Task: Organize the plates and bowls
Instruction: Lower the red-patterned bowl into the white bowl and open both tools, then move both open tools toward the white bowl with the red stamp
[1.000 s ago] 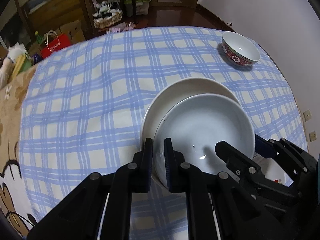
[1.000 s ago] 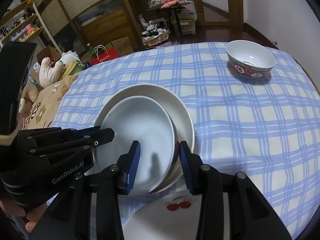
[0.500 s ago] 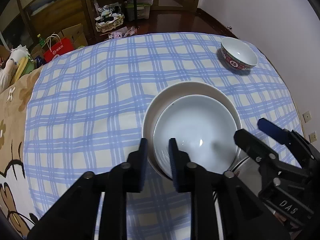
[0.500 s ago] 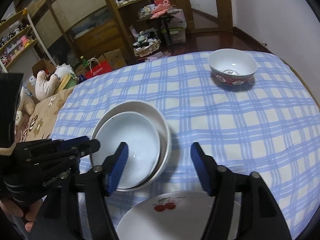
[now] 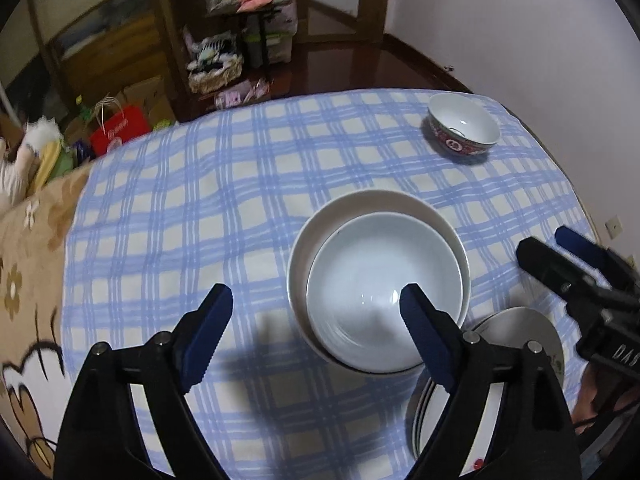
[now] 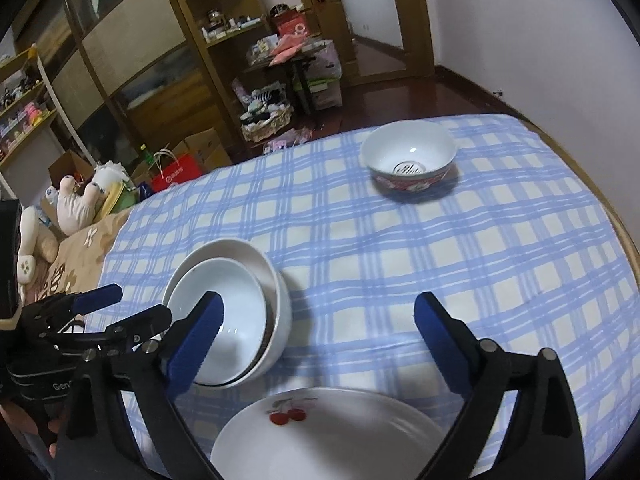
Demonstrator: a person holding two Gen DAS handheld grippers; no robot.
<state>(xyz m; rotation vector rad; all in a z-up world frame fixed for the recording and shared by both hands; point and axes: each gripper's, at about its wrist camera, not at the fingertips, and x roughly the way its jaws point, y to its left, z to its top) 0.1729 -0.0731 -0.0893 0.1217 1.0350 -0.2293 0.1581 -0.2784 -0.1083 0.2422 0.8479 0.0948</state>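
Blue-checked tablecloth point(image 5: 240, 184), two white bowls point(image 5: 380, 280) nested mid-table; left gripper point(image 5: 316, 332) spread wide, empty, right gripper point(image 6: 320, 340) likewise above the cherry plate point(image 6: 320, 432).

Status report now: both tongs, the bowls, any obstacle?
Left tongs open, empty. Right tongs open, empty. White bowl nested in larger bowl; red bowl apart, far side. Path to it unobstructed.

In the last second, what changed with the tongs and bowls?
Both tongs, left and right, let go of the small bowl, opened wide and drew back. It sits inside the big bowl. The red bowl and plates stayed put.
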